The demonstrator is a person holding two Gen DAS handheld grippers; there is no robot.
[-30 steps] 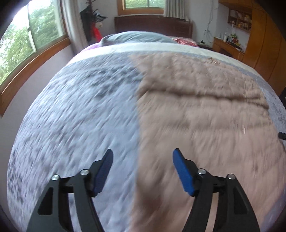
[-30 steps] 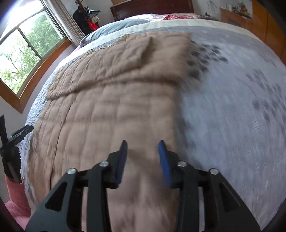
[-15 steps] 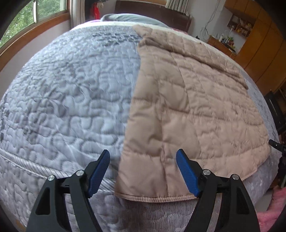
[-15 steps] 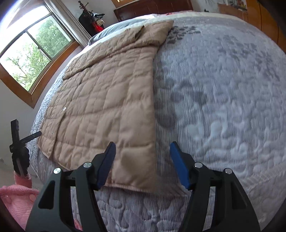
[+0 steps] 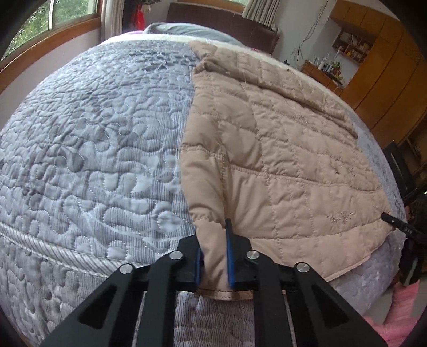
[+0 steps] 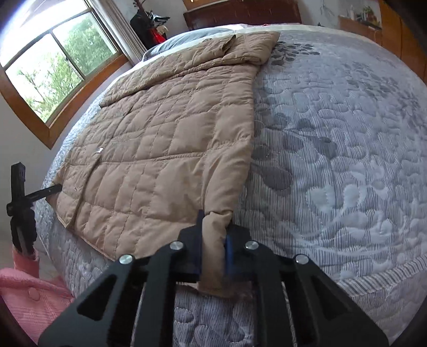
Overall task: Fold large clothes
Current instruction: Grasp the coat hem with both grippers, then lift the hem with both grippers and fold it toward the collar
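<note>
A tan quilted jacket lies flat on the grey-blue patterned bed, its hem hanging slightly over the near edge. My left gripper is closing on the hem's left corner, and a ridge of fabric is bunched between the blue pads. In the right wrist view the same jacket spreads to the left, with bare quilt to the right. My right gripper is closing on the hem's right corner, a fold of cloth pressed between its pads.
A window runs along the left wall. Wooden cupboards and a cluttered shelf stand at the right, a dark headboard and pillows at the far end. A pink sleeve shows below the bed edge.
Both grippers came down to the jacket's near hem with jaws wide, then closed on its two bottom corners. The fabric now bunches up between each pair of pads.
</note>
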